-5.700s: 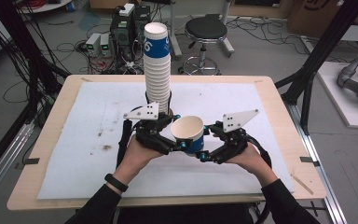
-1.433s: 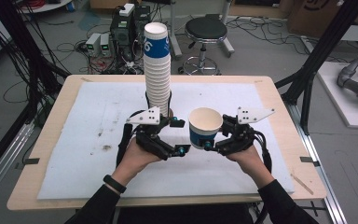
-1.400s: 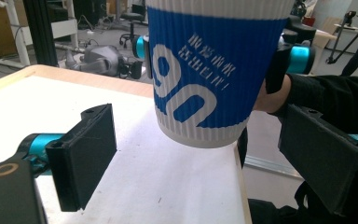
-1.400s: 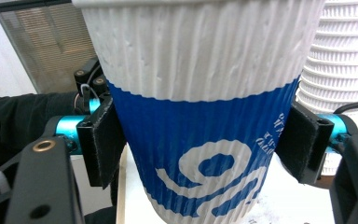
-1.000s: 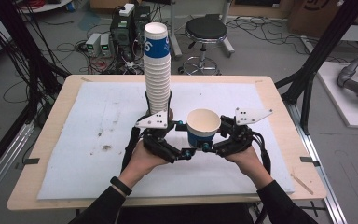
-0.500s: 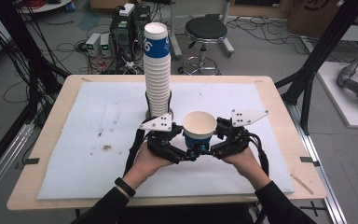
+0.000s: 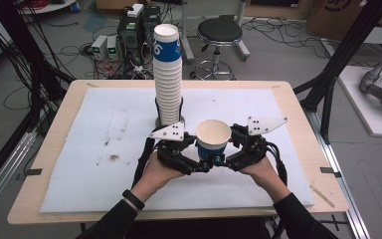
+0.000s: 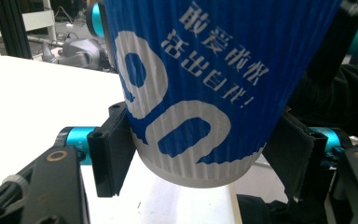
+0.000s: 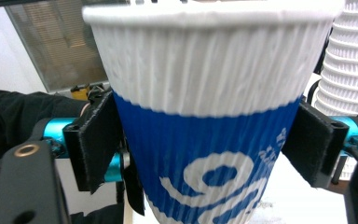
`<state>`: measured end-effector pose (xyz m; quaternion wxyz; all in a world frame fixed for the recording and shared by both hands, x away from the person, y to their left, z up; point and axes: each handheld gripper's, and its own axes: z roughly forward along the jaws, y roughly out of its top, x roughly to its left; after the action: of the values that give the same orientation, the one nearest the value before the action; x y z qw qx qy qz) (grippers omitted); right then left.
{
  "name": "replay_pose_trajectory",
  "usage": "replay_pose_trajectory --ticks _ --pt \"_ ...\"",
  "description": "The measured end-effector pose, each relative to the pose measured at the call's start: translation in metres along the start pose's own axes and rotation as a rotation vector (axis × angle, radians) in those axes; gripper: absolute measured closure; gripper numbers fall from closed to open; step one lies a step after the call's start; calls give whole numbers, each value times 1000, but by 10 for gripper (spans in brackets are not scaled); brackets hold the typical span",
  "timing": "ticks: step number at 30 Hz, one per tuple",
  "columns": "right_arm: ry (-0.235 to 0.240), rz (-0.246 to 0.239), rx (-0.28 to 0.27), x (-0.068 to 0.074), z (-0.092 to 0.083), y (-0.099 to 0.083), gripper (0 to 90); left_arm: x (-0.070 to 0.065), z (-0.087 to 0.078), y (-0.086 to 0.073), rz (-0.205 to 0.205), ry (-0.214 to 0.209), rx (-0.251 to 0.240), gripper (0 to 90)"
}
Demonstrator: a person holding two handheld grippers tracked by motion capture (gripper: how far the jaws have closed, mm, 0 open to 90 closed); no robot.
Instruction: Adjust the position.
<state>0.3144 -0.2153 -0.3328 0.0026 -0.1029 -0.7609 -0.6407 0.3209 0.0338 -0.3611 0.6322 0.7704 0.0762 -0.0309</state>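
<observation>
Above the front-centre of the white foam mat point(image 7: 104, 149), high view: a blue-and-white ribbed paper cup point(image 7: 213, 139) sits upright between left gripper point(image 7: 199, 164) and right gripper point(image 7: 224, 160). Tall stack of matching cups point(image 7: 168, 74) stands just behind; mat edges well apart.

Left gripper view: pads pinch the cup's base point(image 8: 200, 116), having just closed.

Right gripper view: jaws have just been opening; pads flank the cup point(image 9: 214, 130), contact unclear.

We are working in a robotics lab — black aluminium framing point(image 7: 345, 47) is flanking a plywood table point(image 7: 298, 114), cables point(image 7: 74, 50) and electronics boxes point(image 7: 104, 47) are lying on the concrete floor, a stool point(image 7: 220, 35) is standing behind.
</observation>
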Motion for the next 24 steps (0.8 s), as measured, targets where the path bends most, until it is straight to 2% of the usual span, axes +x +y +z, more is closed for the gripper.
replay_pose_trajectory --ticks 12,24 --pt "9 24 -37 1 -5 5 172 -1 4 -2 22 6 36 299" --pt "7 26 -47 0 -7 6 173 -1 5 -2 17 2 43 301"
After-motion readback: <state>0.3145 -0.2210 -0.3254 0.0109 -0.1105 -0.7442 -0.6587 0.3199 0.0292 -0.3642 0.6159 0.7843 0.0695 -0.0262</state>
